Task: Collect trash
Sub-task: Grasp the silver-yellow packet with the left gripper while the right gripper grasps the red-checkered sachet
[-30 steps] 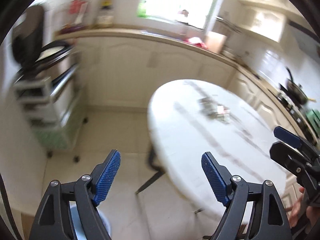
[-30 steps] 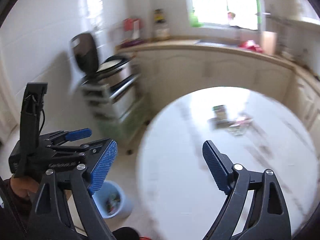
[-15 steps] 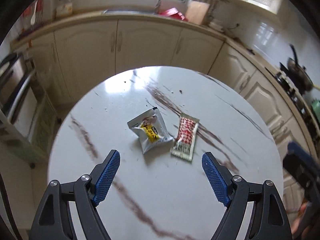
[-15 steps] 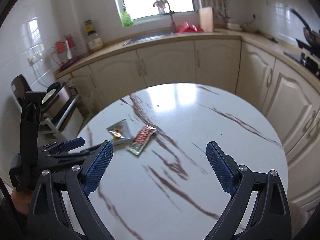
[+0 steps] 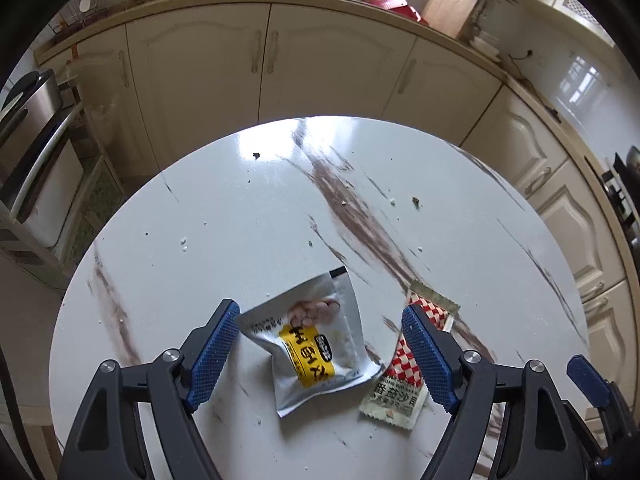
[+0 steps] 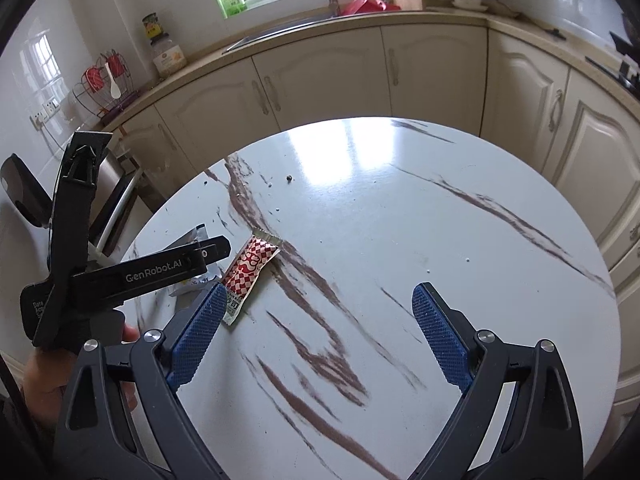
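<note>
A silver snack pouch (image 5: 316,344) with a yellow label lies flat on the round marble table (image 5: 240,240). My left gripper (image 5: 318,312) hovers over it with a blue finger on each side. Its jaws are closing, but the pads do not touch the pouch. Just to the right lies a red-and-white checked sachet (image 5: 400,384), partly behind the right finger. In the right wrist view the sachet (image 6: 250,266) sits left of my right gripper (image 6: 320,292), which is open over bare tabletop. There the left gripper hides most of the pouch (image 6: 200,236).
Small crumbs (image 5: 416,201) dot the far half of the table. Cream cabinets (image 5: 328,64) under a counter curve around the back and right. A metal rack with appliances (image 5: 36,152) stands at the left. A hand (image 6: 44,376) holds the left gripper.
Both views swung from the floor and rack onto the table. The left gripper moved in and down until the silver pouch lay between its fingers. The right gripper came closer over the tabletop.
</note>
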`<control>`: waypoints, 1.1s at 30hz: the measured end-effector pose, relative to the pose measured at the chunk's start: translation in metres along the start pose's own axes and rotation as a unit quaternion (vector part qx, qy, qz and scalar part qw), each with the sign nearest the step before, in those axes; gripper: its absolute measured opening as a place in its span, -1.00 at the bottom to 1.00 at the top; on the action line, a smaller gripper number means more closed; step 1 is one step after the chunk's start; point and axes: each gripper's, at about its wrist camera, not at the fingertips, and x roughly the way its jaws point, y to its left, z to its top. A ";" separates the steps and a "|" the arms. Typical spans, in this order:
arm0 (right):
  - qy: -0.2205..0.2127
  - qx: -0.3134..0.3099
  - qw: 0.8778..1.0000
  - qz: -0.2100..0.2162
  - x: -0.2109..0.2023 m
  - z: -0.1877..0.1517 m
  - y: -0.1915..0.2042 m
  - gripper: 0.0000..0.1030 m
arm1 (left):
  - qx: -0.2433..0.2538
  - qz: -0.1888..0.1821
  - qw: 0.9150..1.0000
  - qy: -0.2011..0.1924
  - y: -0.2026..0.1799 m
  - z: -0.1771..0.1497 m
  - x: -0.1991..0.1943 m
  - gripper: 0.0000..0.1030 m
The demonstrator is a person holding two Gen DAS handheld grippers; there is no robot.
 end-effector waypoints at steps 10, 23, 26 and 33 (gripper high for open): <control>0.011 -0.001 1.000 -0.013 0.013 0.007 0.010 0.81 | 0.065 0.040 0.997 -0.025 -0.021 -0.026 0.014 -0.03; 0.055 0.000 0.998 -0.025 0.054 0.010 0.041 0.81 | 0.076 -0.028 0.996 -0.025 0.003 -0.058 0.001 -0.55; 0.071 -0.004 0.997 -0.028 0.070 0.006 0.053 0.78 | 0.068 -0.046 0.996 -0.026 0.016 -0.064 -0.007 -0.57; 0.072 -0.058 0.993 -0.073 0.076 0.002 0.081 0.24 | 0.065 -0.072 0.995 -0.038 0.038 -0.077 -0.025 -0.57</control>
